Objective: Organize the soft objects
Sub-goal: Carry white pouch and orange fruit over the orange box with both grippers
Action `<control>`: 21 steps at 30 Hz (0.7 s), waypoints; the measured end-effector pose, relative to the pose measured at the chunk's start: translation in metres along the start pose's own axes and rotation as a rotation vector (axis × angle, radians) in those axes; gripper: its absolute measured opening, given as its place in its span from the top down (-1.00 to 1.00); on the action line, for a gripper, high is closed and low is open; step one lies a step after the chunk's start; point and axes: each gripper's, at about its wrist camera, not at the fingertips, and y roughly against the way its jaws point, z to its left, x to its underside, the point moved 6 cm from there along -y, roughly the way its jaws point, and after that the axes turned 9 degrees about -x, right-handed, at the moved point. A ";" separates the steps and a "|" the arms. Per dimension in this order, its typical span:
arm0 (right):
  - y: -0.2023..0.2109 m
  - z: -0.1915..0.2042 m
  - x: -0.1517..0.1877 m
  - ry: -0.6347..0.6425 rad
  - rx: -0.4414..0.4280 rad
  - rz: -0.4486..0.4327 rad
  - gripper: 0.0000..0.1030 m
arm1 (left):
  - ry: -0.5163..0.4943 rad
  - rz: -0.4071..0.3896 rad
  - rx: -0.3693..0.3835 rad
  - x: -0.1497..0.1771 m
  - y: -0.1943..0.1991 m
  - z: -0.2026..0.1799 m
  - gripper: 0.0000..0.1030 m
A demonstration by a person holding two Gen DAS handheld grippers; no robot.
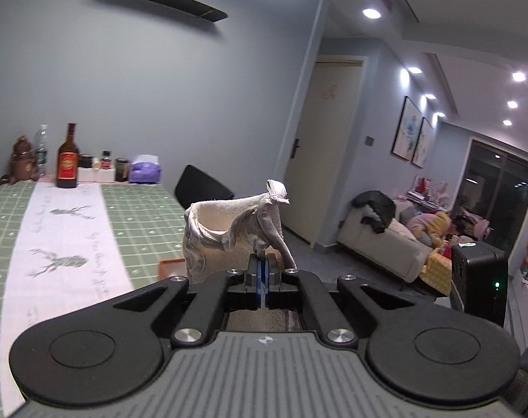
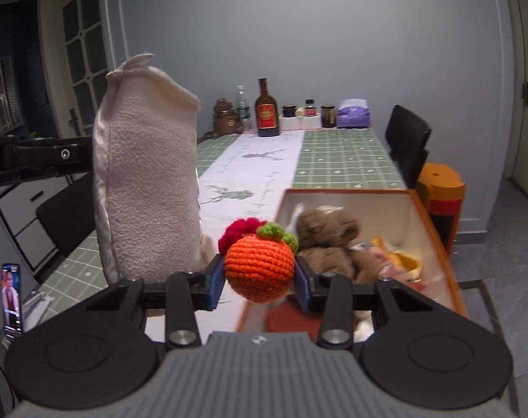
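Note:
My left gripper (image 1: 263, 261) is shut on the drawstring edge of a cream fleece pouch (image 1: 225, 230) and holds it up with its mouth open. The same pouch (image 2: 149, 174) hangs tall at the left of the right wrist view, with the left gripper's arm (image 2: 37, 160) beside it. My right gripper (image 2: 260, 275) is shut on an orange crocheted ball with a green top (image 2: 260, 268), held above the table's near edge between the pouch and an orange-rimmed box (image 2: 434, 216). A red crocheted piece (image 2: 241, 230) shows behind the ball. A brown plush toy (image 2: 330, 240) and a yellow soft item (image 2: 403, 257) lie in the box.
The green checked table (image 2: 340, 160) has a white runner (image 2: 260, 174). Bottles, jars and a purple tissue pack (image 2: 352, 113) stand at its far end. A black chair (image 2: 405, 139) and an orange stool (image 2: 440, 188) are at the right. A phone (image 2: 11, 299) stands at the lower left.

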 end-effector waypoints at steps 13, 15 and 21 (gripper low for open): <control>-0.019 -0.081 0.014 -0.017 0.082 0.245 0.20 | -0.076 0.218 0.058 0.043 -0.082 -0.040 0.97; -0.028 -0.088 0.022 -0.030 0.071 0.294 0.20 | -0.092 0.263 0.053 0.053 -0.091 -0.041 0.97; -0.050 -0.106 0.037 -0.027 0.096 0.404 0.20 | -0.102 0.384 0.073 0.078 -0.117 -0.044 0.97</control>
